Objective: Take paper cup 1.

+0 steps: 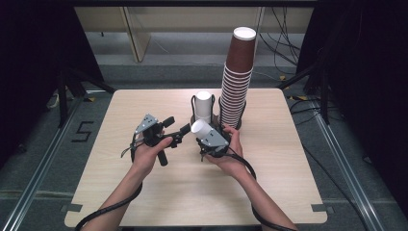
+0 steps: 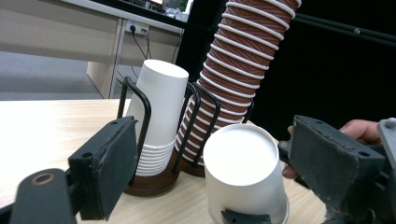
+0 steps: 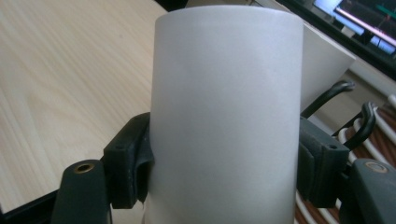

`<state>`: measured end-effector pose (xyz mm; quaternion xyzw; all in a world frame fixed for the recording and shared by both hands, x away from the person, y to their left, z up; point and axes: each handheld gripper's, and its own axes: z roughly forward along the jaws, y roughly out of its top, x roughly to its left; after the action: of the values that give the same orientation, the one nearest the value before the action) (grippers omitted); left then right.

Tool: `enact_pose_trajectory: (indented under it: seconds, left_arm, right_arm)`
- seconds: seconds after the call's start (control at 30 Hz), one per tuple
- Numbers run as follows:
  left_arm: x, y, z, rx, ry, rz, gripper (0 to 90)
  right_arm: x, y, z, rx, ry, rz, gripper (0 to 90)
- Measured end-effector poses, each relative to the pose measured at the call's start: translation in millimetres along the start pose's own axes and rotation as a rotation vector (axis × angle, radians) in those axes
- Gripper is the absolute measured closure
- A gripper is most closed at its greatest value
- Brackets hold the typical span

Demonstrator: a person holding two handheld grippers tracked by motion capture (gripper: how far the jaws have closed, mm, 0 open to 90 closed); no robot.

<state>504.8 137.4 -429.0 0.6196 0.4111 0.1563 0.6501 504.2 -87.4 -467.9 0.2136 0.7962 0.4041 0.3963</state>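
Table [image 1: 144, 202]: pale wood, square with rounded corners; the person's forearms come in over its near edge.
Left gripper [image 1: 177, 131]: held in the left hand just left of the table's middle, lying roughly level with its jaws aimed right, toward the held cup. The jaws stand apart with nothing between the pads; in the left gripper view the cup's closed end sits in the gap but farther off, untouched.
White cup [image 1: 201, 129]: lifted above the table just in front of the rack, bottom end tipped toward the left gripper, mouth toward the right hand.
Right gripper [image 3: 224, 163]: held in the right hand near the table's middle; its two pads press on opposite sides of the white cup's wall, clamping it.
White cup stack [image 1: 204, 105]: upside down in the rack's left holder, behind the held cup.
Wire rack [image 2: 140, 100]: black, on a round brown base, far middle of the table.
Brown cup stack [image 1: 236, 77]: tall, upside down, in the right holder, leaning slightly right.
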Motion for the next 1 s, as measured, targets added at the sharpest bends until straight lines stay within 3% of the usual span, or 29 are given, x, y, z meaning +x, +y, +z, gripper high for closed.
enact_pose_trajectory:
  seconds: [0.07,0.1,0.17,0.27,0.3,0.33,0.37,0.43,0.47,0.6,0.67,0.73,0.77,0.83,0.87,0.93,0.97,1.0]
  left_arm:
    - [0.3,0.9,0.5,0.037,0.002,0.015,15.2]
    - [0.4,1.1,1.4,0.057,0.000,0.022,15.1]
    - [0.1,1.0,2.9,0.090,-0.013,0.029,15.0]
    - [-1.8,1.2,5.1,0.130,-0.024,0.061,15.1]
    - [-2.6,1.6,5.9,0.146,-0.029,0.075,15.1]
    - [-3.8,2.0,7.1,0.161,-0.035,0.083,15.1]
    - [-4.7,2.6,8.4,0.179,-0.045,0.095,15.2]
    - [-6.7,4.0,11.6,0.215,-0.067,0.112,15.2]
    - [-7.7,4.6,13.4,0.230,-0.078,0.118,15.2]
    - [-11.2,6.7,20.5,0.274,-0.123,0.129,15.1]
    - [-12.8,6.8,23.8,0.305,-0.141,0.154,15.1]
    - [-15.2,6.9,27.6,0.330,-0.166,0.170,15.1]
    - [-16.7,7.2,30.0,0.351,-0.186,0.183,15.1]
    - [-18.9,7.2,33.7,0.373,-0.204,0.199,15.2]
    - [-20.1,7.1,36.0,0.388,-0.216,0.204,15.3]
    - [-22.7,6.9,40.5,0.417,-0.222,0.222,15.6]
    - [-23.6,6.4,43.2,0.429,-0.237,0.222,16.0]
    - [-25.0,6.1,45.7,0.436,-0.244,0.221,16.0]
  right_arm:
    - [-0.3,-0.8,-1.2,0.013,-0.003,-0.084,30.9]
    - [-0.8,-1.8,-2.9,0.020,-0.008,-0.158,30.9]
    - [-1.0,-2.2,-4.1,0.027,-0.002,-0.180,30.9]
    - [-2.7,-3.5,-8.4,0.046,-0.014,-0.270,30.8]
    - [-4.8,-3.9,-9.9,0.052,-0.038,-0.324,30.9]
    - [-5.0,-4.6,-11.6,0.061,-0.027,-0.343,30.8]
    - [-6.2,-5.1,-13.1,0.064,-0.043,-0.378,30.8]
    - [-5.9,-7.2,-16.3,0.089,-0.057,-0.402,30.9]
    - [-7.8,-7.7,-17.7,0.098,-0.059,-0.459,30.8]
    - [-9.7,-9.6,-23.1,0.113,-0.076,-0.607,30.9]
    - [-11.1,-9.5,-25.0,0.112,-0.085,-0.672,30.9]
    - [-9.4,-12.7,-27.2,0.137,-0.083,-0.687,30.9]
    - [-13.1,-13.0,-26.4,0.120,-0.068,-0.779,30.8]
    - [-14.2,-9.9,-28.3,0.126,-0.067,-0.889,30.8]
    - [-11.7,-11.2,-28.8,0.121,-0.066,-0.872,30.8]
    - [-10.0,-11.9,-29.5,0.125,-0.081,-0.912,30.9]
    - [-9.6,-11.7,-29.6,0.118,-0.086,-0.957,30.9]
    - [-9.6,-11.7,-29.6,0.118,-0.086,-0.957,30.9]
